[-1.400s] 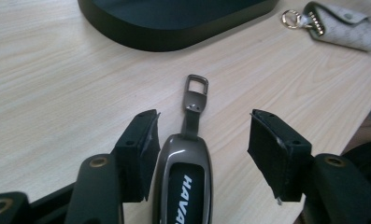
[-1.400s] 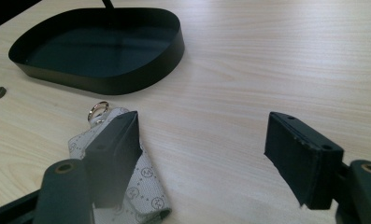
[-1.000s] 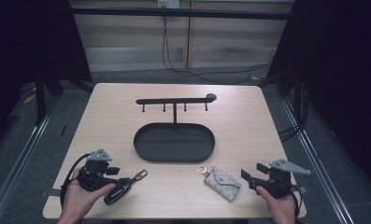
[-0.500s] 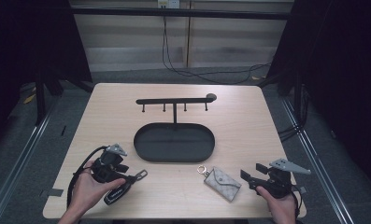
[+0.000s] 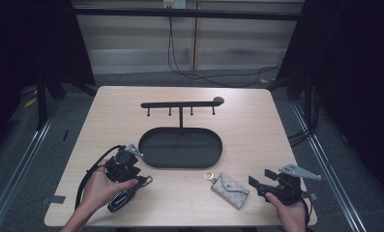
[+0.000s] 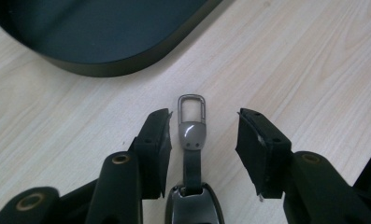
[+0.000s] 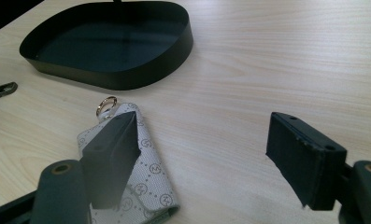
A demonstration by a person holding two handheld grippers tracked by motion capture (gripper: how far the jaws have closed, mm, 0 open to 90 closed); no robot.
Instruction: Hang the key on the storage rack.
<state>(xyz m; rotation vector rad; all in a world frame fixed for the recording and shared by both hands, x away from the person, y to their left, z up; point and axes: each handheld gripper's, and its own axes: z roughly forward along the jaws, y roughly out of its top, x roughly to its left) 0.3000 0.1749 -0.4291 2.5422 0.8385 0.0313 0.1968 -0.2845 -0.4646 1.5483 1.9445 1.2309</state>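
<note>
A black car key fob (image 5: 122, 199) with a grey metal clip (image 6: 191, 123) on a short strap lies near the table's front left. My left gripper (image 5: 133, 177) is open right over it, and the strap and clip (image 5: 145, 181) lie between the spread jaws in the left gripper view. A grey patterned key pouch (image 5: 230, 189) with a gold ring (image 7: 106, 105) lies at the front, right of centre. My right gripper (image 5: 258, 179) stands open just right of the pouch, with one fingertip (image 7: 112, 150) over the pouch's edge in the right gripper view.
A black oval tray (image 5: 146, 155) with an upright rack of hooks (image 5: 181, 104) stands at the table's middle. Its rim (image 6: 108, 65) is just beyond the clip. The table's front edge is close to both hands.
My left gripper has moved right and forward from the front left corner until its jaws straddle the fob's strap. The right gripper has stayed put.
</note>
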